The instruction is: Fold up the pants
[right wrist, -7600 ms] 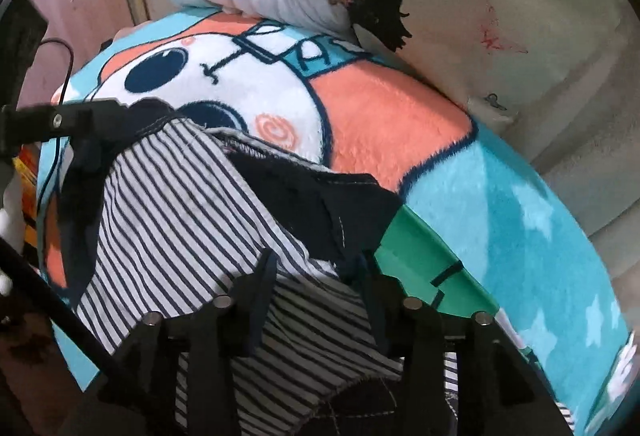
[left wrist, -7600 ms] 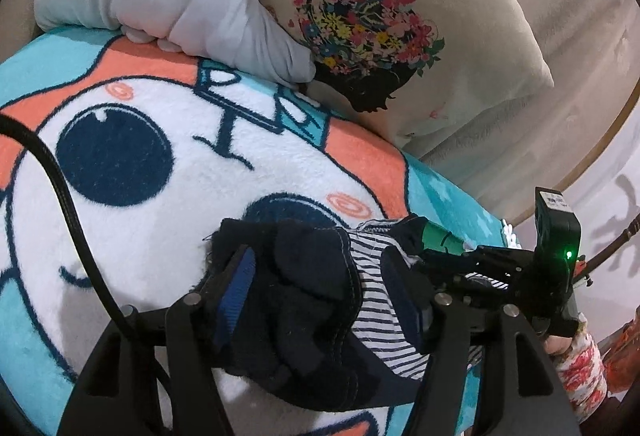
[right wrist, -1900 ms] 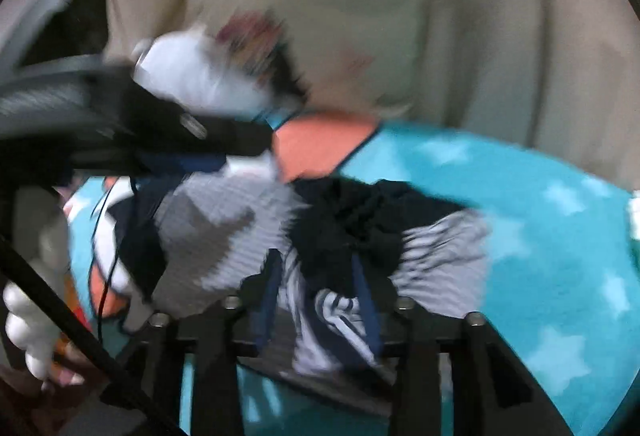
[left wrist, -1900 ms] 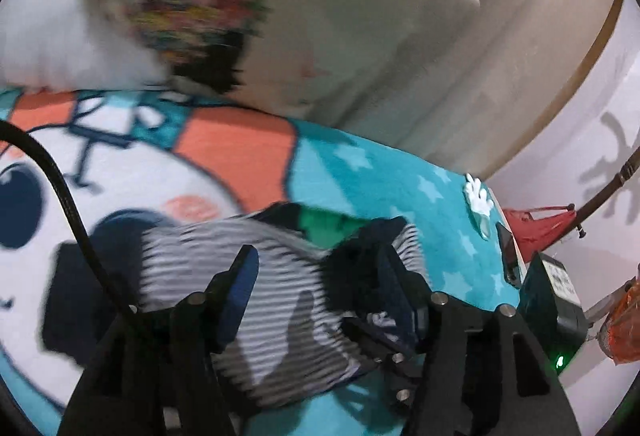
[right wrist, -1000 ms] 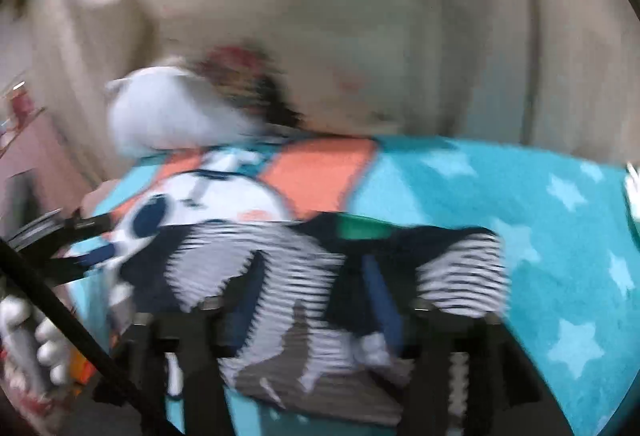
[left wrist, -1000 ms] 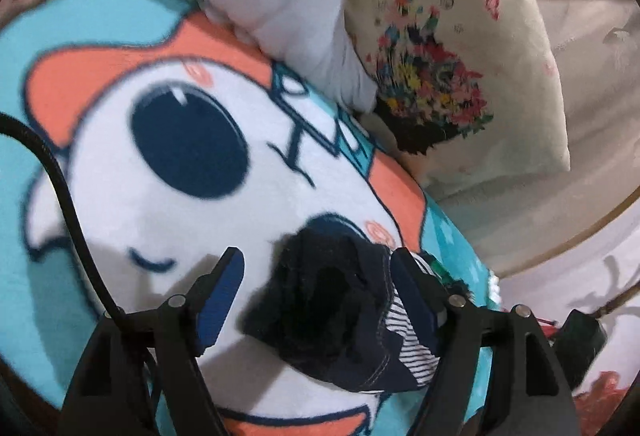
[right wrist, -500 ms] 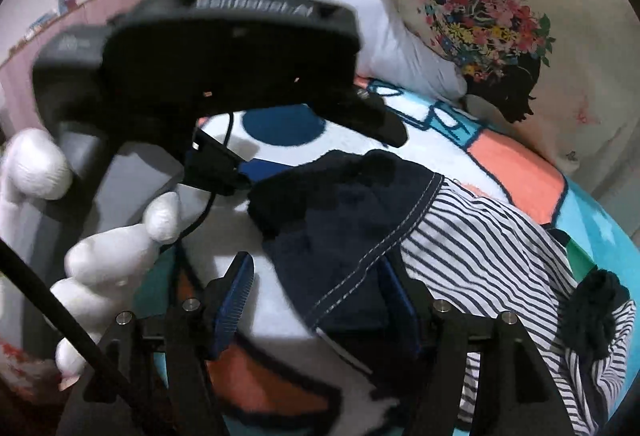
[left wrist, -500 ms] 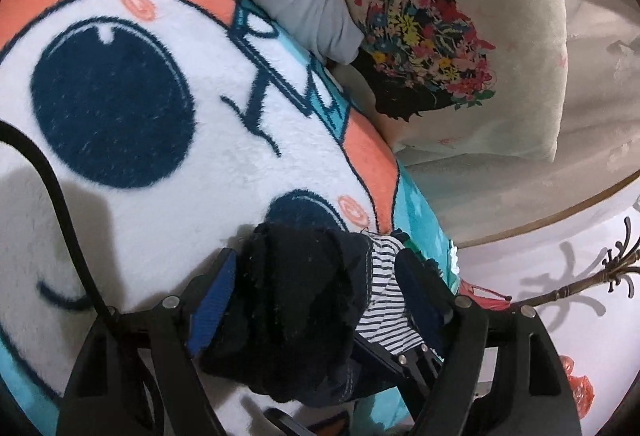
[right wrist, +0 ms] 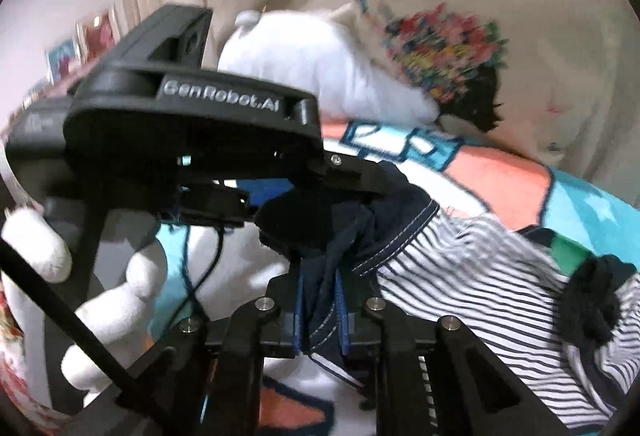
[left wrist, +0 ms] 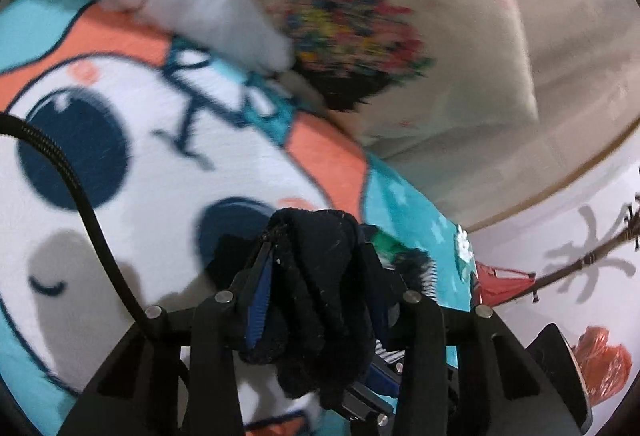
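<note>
My left gripper and right gripper both pinch the pants edge, lifting it to fold across the blanket.

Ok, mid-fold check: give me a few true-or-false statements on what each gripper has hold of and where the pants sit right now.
1. The left gripper is shut on the dark navy striped-lined pants. True.
2. The right gripper is open and clear of the fabric. False: its jaws pinch a navy fold.
3. The pants lie on a bare wooden floor. False: they rest on a teal, orange and white cartoon fleece blanket.
4. A cream floral-print cushion stands behind the blanket. True.
5. Both grippers hold the same end of the pants, close together. True.
</note>
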